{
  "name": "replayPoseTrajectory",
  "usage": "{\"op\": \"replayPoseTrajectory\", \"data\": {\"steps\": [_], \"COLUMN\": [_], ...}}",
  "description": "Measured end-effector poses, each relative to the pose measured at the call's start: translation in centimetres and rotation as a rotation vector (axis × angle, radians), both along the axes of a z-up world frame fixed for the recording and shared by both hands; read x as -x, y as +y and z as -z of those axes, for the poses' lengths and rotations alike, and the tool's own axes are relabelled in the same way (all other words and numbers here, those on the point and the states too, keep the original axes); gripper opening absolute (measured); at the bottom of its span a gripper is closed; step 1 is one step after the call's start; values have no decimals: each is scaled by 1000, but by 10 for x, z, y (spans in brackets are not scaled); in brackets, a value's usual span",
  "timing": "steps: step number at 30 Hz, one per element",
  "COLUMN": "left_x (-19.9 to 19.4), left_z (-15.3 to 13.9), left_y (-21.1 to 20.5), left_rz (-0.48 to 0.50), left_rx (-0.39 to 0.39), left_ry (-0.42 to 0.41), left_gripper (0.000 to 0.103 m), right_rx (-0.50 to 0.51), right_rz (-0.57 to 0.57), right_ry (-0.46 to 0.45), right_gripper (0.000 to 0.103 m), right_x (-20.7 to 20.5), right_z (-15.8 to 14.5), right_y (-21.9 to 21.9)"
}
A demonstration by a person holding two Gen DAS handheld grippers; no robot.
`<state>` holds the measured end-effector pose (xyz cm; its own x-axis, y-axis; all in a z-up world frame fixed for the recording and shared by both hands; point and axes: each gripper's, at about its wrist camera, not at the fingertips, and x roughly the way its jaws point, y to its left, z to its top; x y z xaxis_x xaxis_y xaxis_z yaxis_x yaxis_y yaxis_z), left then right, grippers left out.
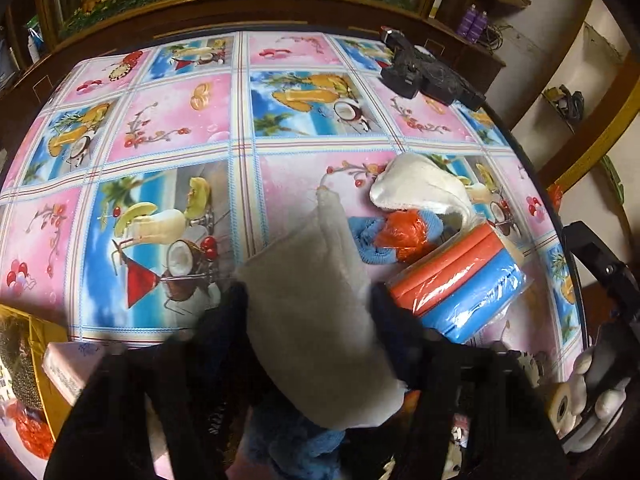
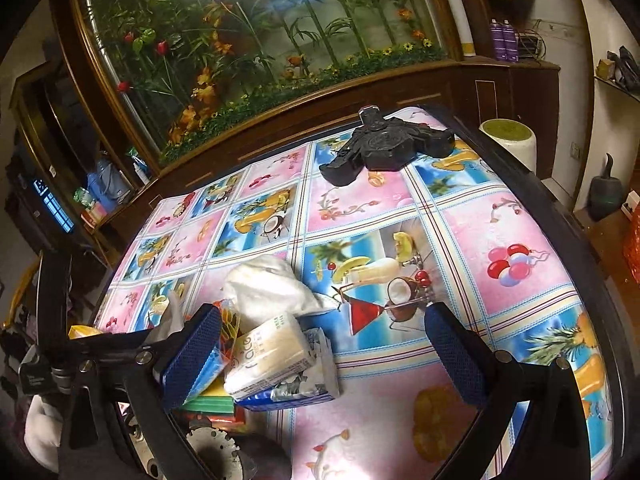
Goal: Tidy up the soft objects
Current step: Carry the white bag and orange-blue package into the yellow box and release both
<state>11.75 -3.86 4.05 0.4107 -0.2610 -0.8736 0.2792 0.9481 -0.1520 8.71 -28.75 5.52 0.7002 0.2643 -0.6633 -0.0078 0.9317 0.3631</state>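
In the left wrist view my left gripper (image 1: 310, 312) is shut on a grey-white soft cushion (image 1: 316, 280), its dark fingers blurred on either side. Just right of it on the tablecloth (image 1: 168, 128) lie a wrapped pack of orange and blue sponges (image 1: 460, 284), a blue knitted cloth with an orange bag (image 1: 396, 236) and a white pouch (image 1: 416, 188). In the right wrist view my right gripper (image 2: 324, 356) stands open. A tissue pack (image 2: 272, 354) lies between its blue pads, close to the left pad (image 2: 192, 356). A white pouch (image 2: 272, 288) lies just beyond.
A black device (image 2: 384, 148) sits near the table's far edge (image 1: 428, 72). A yellow box (image 1: 40, 344) and a pink pack (image 1: 72, 368) lie at the near left. A white stool (image 2: 508, 140) stands past the table's right side. A planted glass cabinet (image 2: 248, 40) stands behind.
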Motion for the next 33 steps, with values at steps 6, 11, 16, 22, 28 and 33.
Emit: {"op": "replayPoseTrajectory", "data": {"steps": [6,11,16,22,28,33], "left_x": [17,44,64,92,122,145], "left_z": [-22,-47,-65,-83,-93,-95], "left_y": [23,29,31,44,73,102], "left_rz": [-22,16,34,32,1,-31], "left_rx": [102,194,268,330,359,368], "left_ry": [-23,-67,-93,-122,-151,-165], "left_gripper": [30,27,27,27,27,27], "right_rx": [-113,-222,-250,-239,-210,-40], "right_rz": [91,155,47,-115,-239,-318], "right_ry": [-1,55,75,51,65,165], "right_gripper": [102,102,102,95,76,61], "right_x": [1,-3,-12,-12,-18,-45], "right_z": [4,24,28,22,19,19], "right_y": [-45,-73,-53,-20,9,50]}}
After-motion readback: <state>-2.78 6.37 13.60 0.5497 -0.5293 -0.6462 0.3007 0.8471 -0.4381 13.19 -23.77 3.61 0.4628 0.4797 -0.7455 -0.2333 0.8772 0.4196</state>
